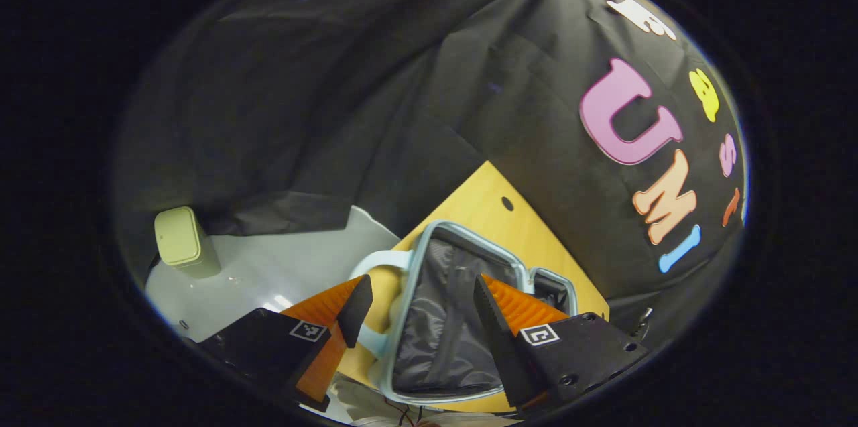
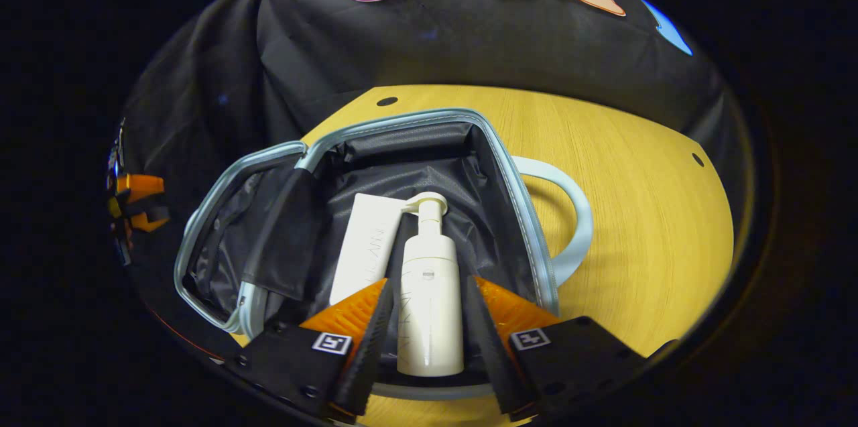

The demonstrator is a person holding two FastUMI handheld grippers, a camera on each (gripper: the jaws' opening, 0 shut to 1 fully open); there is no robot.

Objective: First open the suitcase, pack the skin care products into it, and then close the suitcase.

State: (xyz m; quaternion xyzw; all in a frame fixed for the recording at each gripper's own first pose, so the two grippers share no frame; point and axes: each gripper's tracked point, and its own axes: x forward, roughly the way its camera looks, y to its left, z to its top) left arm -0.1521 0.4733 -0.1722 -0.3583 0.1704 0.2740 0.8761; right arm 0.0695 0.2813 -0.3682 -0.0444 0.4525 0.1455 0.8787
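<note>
The light-blue suitcase [image 2: 523, 212] lies open on the wooden table, its dark lining showing. A white pump bottle [image 2: 429, 293] lies inside it, next to a flat white tube [image 2: 365, 246]. My right gripper [image 2: 429, 283] hovers over the bottle, open, with a narrow gap between each finger and the bottle's sides. In the left gripper view, the suitcase [image 1: 415, 266] stands tilted, its rim and lining between the fingers. My left gripper [image 1: 419, 296] is open wide around that rim, and the suitcase's handle [image 1: 379, 266] sits by its left finger. The left gripper [image 2: 134, 206] also shows beside the lid.
The round wooden table [image 2: 643, 212] has bare room right of the suitcase and small holes near its edge. A pale green lidded bin [image 1: 182, 242] stands on the grey floor [image 1: 281, 266] beyond the table. Black cloth walls close in behind.
</note>
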